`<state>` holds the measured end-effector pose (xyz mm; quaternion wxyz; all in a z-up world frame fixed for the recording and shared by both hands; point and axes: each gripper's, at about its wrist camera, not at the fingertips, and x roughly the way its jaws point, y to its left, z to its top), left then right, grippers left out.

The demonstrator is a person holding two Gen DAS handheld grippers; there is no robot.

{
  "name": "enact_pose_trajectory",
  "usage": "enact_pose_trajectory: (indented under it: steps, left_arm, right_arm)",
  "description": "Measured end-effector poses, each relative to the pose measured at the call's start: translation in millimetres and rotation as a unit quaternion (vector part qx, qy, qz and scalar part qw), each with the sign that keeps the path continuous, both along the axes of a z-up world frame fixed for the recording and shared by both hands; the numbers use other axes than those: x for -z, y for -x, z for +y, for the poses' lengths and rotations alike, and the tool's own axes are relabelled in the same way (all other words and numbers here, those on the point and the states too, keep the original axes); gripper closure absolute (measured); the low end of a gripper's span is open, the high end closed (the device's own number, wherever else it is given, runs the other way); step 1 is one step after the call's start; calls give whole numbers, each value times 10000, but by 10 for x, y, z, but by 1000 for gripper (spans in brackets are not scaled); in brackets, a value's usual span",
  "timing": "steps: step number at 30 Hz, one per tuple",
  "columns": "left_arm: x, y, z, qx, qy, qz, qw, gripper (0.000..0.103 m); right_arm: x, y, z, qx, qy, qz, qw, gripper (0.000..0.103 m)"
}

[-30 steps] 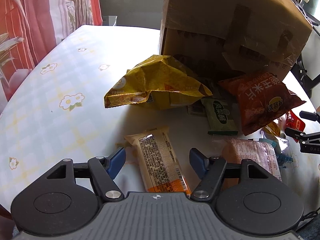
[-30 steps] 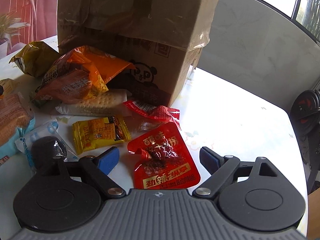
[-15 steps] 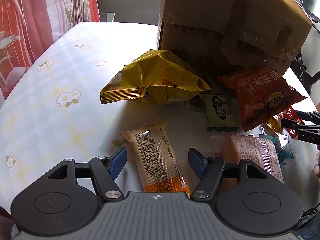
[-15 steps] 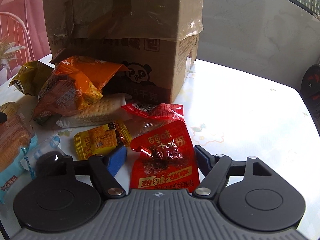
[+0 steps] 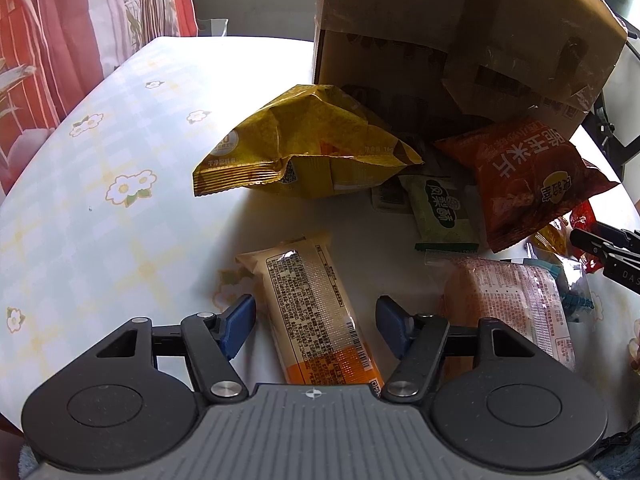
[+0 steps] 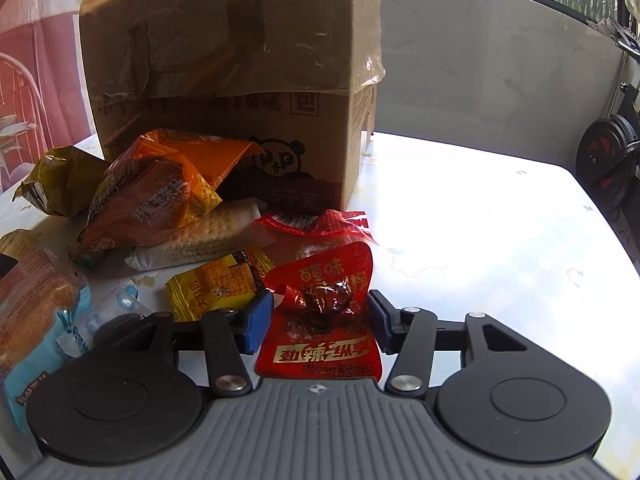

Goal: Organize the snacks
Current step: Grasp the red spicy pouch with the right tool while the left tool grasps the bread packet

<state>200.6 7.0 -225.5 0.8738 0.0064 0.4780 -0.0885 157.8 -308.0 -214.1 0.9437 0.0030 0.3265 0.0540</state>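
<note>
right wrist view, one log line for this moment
right gripper: just been closing, pads at flat red foil snack pouch | left gripper: open astride tan wrapped snack bar

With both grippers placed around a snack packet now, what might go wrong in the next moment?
1. The right gripper has just been closing on the red pouch, pads at its crumpled side edges; the thin foil may fold and slip out when lifted.
2. The left gripper is open around the long beige packet, which lies at a slant between the pads; closing could twist it rather than grip it squarely.
</note>
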Motion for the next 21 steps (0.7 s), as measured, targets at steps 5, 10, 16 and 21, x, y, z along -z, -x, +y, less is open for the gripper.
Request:
enact_pose_trajectory:
  steps: [5, 10, 16, 21]
  left_arm:
    - [31, -9, -9, -25, -43, -18, 10000, 35]
    - [22, 1, -26, -64, -196, -103, 9997, 59]
    - [-74, 17, 16, -38, -185, -323, 9993, 65]
    - [-213, 42, 64, -50, -116, -562, 9983, 65]
  right_arm:
    - [-4, 17, -46, 17, -121, -36, 9999, 51]
    - [-6, 33, -46, 9, -99, -55, 9999, 51]
    - [-1, 28, -46, 16, -141, -56, 9999, 51]
    - [-21, 61, -70, 110, -181, -164, 9996, 52]
